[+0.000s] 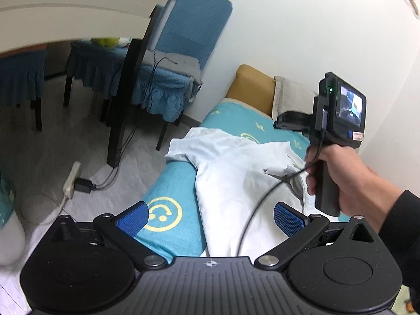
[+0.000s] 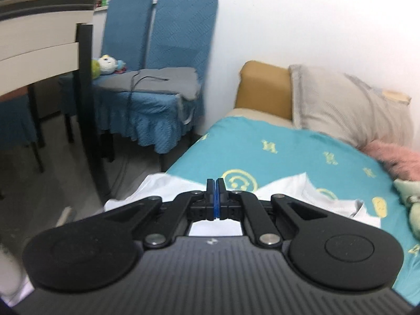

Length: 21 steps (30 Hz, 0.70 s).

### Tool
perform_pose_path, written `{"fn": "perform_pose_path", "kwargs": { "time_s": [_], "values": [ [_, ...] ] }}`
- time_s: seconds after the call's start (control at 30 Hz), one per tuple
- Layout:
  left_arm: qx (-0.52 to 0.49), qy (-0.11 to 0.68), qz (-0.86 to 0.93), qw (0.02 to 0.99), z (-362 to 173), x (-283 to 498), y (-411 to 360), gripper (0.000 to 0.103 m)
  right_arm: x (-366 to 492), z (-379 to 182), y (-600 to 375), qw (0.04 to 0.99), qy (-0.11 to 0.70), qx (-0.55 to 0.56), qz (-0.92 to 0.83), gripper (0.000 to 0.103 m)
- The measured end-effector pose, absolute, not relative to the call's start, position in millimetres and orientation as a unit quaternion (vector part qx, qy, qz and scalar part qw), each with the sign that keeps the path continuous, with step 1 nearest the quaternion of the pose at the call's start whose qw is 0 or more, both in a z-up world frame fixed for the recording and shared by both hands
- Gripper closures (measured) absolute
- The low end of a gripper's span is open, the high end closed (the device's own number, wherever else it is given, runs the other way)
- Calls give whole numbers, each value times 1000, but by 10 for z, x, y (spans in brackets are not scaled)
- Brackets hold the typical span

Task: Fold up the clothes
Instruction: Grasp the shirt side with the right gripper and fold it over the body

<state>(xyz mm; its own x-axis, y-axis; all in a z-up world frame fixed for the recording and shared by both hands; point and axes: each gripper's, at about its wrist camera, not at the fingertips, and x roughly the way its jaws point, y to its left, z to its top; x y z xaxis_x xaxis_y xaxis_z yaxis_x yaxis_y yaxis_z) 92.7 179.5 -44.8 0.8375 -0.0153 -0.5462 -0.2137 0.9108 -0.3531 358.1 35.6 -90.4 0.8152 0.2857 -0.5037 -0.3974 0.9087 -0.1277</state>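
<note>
A white shirt lies spread on the teal smiley-print bed cover, one sleeve reaching toward the left edge. My left gripper is open, its blue pads wide apart just above the shirt's near part, holding nothing. A hand holds my right gripper above the shirt's right side. In the right wrist view that gripper is shut, blue pads pressed together with no cloth visible between them. The shirt lies below and behind it on the cover.
Blue-covered chairs and a dark-legged table stand left of the bed. A power strip with cables lies on the floor. A grey pillow, pink plush and tan headrest sit at the far end. A black cable crosses the shirt.
</note>
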Motion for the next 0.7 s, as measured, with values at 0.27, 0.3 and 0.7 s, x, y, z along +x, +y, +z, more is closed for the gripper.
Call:
{"fn": "perform_pose_path", "kwargs": {
  "time_s": [0.27, 0.3, 0.7],
  "values": [
    [-208, 314, 69, 924, -524, 1012, 1873, 0, 3592, -1328, 1192, 881, 302, -178, 317, 28],
    [-210, 320, 71, 921, -542, 1025, 1891, 0, 3588, -1396, 1342, 874, 301, -190, 331, 29],
    [-248, 358, 126, 891, -827, 1216, 2090, 0, 3688, -2347, 2470, 801, 332, -381, 321, 80]
  ]
}}
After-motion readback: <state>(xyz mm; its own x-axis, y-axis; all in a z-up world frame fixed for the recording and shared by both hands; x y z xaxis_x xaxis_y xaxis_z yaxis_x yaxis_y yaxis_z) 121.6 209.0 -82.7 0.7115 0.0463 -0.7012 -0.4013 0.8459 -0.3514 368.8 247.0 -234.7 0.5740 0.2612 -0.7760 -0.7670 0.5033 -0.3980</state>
